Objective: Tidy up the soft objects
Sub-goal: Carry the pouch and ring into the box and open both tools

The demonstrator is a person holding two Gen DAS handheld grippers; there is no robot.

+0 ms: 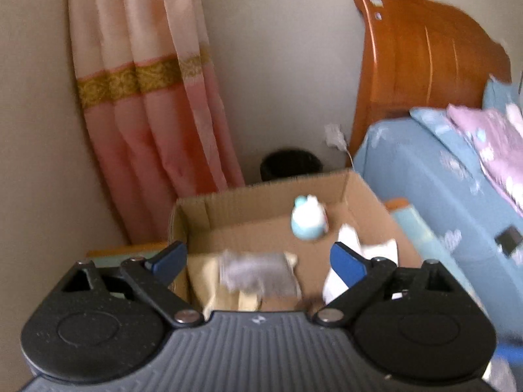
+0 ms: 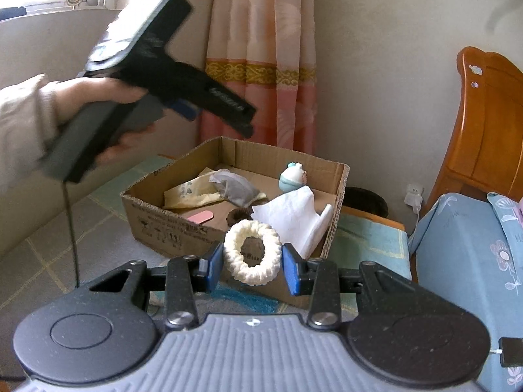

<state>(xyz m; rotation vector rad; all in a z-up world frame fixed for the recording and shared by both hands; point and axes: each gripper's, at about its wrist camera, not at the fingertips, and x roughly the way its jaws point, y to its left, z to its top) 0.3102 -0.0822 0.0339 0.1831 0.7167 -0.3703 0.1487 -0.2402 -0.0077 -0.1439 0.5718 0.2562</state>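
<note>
Scrunchie (image 2: 252, 256), white and fluffy, is pinched between the right tongs (image 2: 253, 267) just in front of the cardboard box (image 2: 170, 225). The step in hand seems to be carrying it to the box; next it must go over the rim and be let go. The left tongs (image 1: 258, 261) stand spread and empty, held above the box, pointing down.

A low surface (image 2: 49, 254) with a checked green and grey cover carries an open cardboard box (image 2: 170, 225). The box sits right on the cover, near the pink curtain (image 2: 261, 65). A thin black cord (image 2: 70, 228) hangs down to the cover on the left. Beside the surface, on the right, stands a bed (image 2: 464, 277) with a blue flowered sheet.
</note>
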